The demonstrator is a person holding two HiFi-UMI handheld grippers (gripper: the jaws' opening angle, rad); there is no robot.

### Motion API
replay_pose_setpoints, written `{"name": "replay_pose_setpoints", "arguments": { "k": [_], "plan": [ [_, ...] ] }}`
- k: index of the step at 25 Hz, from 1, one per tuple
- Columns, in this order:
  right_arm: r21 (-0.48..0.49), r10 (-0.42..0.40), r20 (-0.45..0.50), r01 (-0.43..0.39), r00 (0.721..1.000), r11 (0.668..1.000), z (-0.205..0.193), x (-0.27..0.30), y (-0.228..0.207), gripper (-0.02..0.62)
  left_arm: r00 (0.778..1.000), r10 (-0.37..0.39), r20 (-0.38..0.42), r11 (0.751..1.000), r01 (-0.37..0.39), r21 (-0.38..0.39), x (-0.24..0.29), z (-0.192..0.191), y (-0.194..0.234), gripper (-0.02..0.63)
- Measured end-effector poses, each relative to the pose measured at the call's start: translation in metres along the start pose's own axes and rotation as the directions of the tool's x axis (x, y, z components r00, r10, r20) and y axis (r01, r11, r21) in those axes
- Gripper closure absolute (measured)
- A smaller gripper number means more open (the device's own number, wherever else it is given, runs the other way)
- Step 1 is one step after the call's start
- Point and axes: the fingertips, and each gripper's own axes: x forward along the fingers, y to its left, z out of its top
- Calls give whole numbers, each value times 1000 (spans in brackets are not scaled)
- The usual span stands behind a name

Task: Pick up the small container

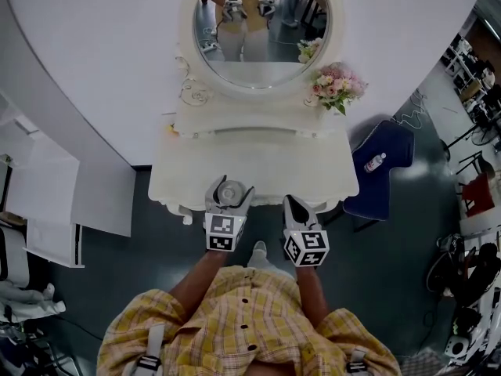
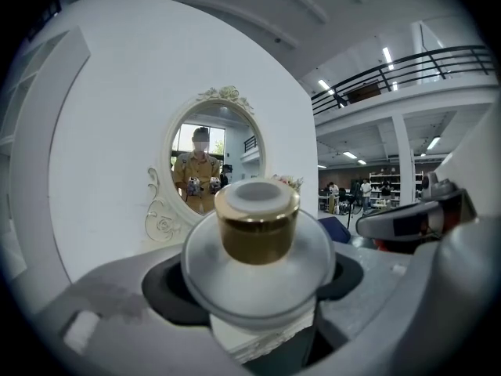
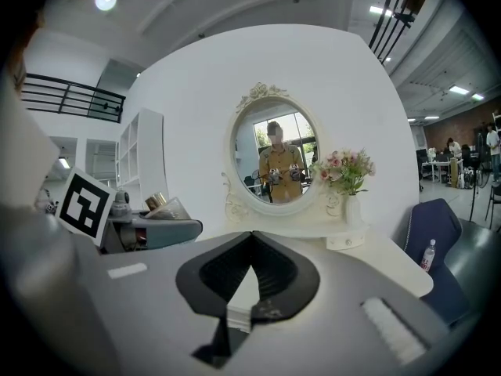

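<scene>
Over the near edge of the white vanity table, in the head view, both forearms of a person in a yellow plaid shirt reach forward side by side, each ending in a marker cube. The left claw sits at about 6 o'clock, its jaws spread wide and clamped on the small container, a round clear jar. The right claw, just beside it toward 3 o'clock, has its jaws drawn together with nothing in them. An oval mirror stands at 12 o'clock, a bouquet of pink flowers at 1 o'clock, and a blue chair with a bottle on its seat at 3 o'clock.

Seen from the left gripper view, the left claw points nearly level at the mirror. The small container fills the space between the jaws, its sides against both dark pads, and its gold lid stands upright. The right claw shows at 3 o'clock.

From the right gripper view, the right claw also points nearly level; its tips meet and it holds nothing, with only the white table beyond. At 9 o'clock the left claw carries the small container above the level of the table. The mirror is at 12 o'clock, the flowers at 2 o'clock.
</scene>
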Motion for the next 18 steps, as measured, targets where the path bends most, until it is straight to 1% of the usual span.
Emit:
{"name": "replay_pose_setpoints", "arguments": {
  "k": [10, 18],
  "plan": [
    [-12, -10, 34, 10, 999, 1000, 10, -15, 5, 594, 1000, 11, 28, 1000, -11, 8, -21, 1, 0, 264],
    [-27, -18, 40, 19, 999, 999, 11, -23, 7, 594, 998, 25, 50, 1000, -26, 14, -33, 4, -4, 264]
  ]
}}
